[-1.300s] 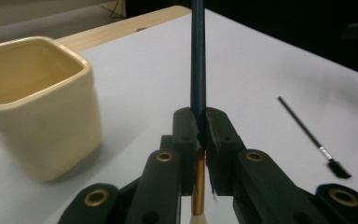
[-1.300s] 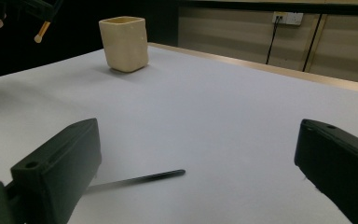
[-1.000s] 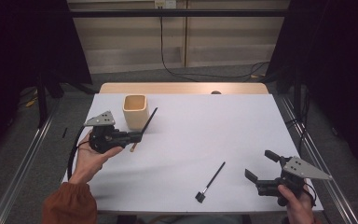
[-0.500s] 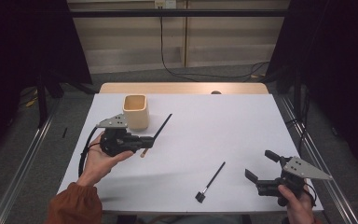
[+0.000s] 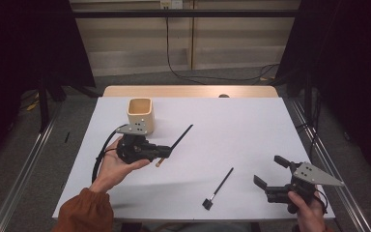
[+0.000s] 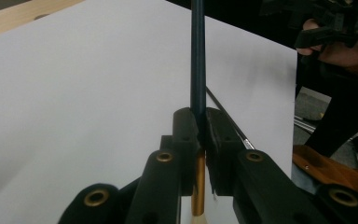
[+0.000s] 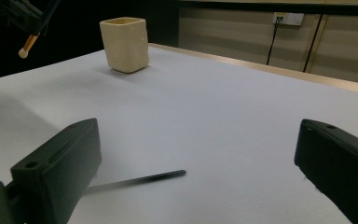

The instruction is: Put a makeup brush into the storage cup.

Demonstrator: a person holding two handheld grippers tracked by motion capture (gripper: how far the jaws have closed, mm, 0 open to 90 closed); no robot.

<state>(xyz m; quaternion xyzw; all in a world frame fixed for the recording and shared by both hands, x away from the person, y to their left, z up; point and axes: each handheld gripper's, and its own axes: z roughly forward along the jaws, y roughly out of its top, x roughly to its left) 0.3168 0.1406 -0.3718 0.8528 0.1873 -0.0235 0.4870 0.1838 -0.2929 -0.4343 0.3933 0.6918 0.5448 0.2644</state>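
The left gripper (image 5: pixel 166 152), clamped on a slim dark brush with a gold ferrule (image 5: pixel 179 138), had carried it from beside the cream square cup (image 5: pixel 140 115) toward the table's middle. The right gripper (image 5: pixel 270 173) waited wide open near the second black brush (image 5: pixel 218 188), so the cup drop-off looked pending.

Matt white table (image 5: pixel 251 140), glossy cream ceramic-looking cup (image 5: pixel 140 115), gold metal-banded brush (image 5: pixel 174 145).
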